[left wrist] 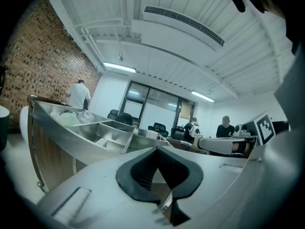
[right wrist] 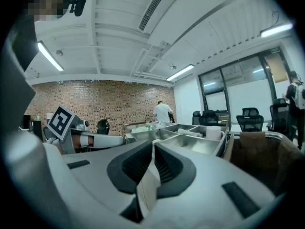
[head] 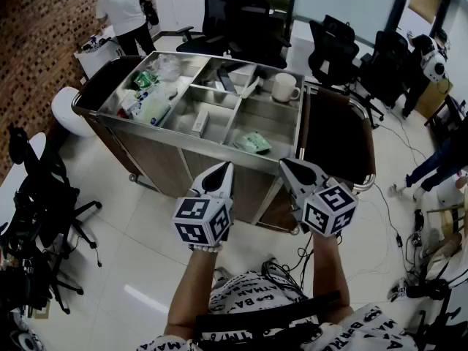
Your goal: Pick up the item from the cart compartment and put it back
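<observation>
Green packet (head: pixel 252 142) lies flat in the near right compartment of the cart (head: pixel 155 165), and you hold your left gripper (head: pixel 222 171) and right gripper (head: pixel 289 167) side by side before its front edge, both jaws pressed together on nothing.

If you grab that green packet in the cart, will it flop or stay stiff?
The green packet will probably flop, since it lies flat and crumpled on the compartment floor. It looks thin, so it is likely light. Being flat, it should not roll away.
</observation>
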`<move>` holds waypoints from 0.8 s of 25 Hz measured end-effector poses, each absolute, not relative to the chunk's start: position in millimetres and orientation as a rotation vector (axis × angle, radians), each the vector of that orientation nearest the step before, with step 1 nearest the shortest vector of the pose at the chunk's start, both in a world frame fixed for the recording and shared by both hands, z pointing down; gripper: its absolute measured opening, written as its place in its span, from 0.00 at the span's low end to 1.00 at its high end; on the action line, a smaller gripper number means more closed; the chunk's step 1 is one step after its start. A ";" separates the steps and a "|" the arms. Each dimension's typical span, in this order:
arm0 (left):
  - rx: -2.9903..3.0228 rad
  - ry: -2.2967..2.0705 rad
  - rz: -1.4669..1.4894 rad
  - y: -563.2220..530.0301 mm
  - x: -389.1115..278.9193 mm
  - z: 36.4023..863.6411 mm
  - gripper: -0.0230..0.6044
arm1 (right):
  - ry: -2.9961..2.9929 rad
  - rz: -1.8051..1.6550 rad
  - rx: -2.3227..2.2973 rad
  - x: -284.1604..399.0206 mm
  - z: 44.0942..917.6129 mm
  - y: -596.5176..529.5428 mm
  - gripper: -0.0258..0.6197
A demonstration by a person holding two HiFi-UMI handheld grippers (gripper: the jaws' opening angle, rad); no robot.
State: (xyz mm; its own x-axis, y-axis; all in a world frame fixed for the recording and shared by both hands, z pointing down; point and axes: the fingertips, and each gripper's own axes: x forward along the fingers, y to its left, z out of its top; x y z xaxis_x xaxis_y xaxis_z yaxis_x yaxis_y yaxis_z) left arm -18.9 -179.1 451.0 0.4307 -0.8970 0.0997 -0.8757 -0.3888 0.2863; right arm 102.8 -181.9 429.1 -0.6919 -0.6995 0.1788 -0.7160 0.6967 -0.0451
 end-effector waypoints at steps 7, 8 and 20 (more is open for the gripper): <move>2.404 -1.515 -0.093 -176.4 -47.1 448.8 0.04 | -2.790 0.220 1.183 74.3 406.7 -206.9 0.11; 2.403 -1.515 -0.094 -175.7 -51.6 448.8 0.04 | -2.806 0.267 1.179 70.6 402.8 -213.3 0.11; 2.440 -1.475 -0.105 -198.6 -67.0 425.2 0.04 | -2.784 0.770 1.077 42.0 364.3 -349.0 0.50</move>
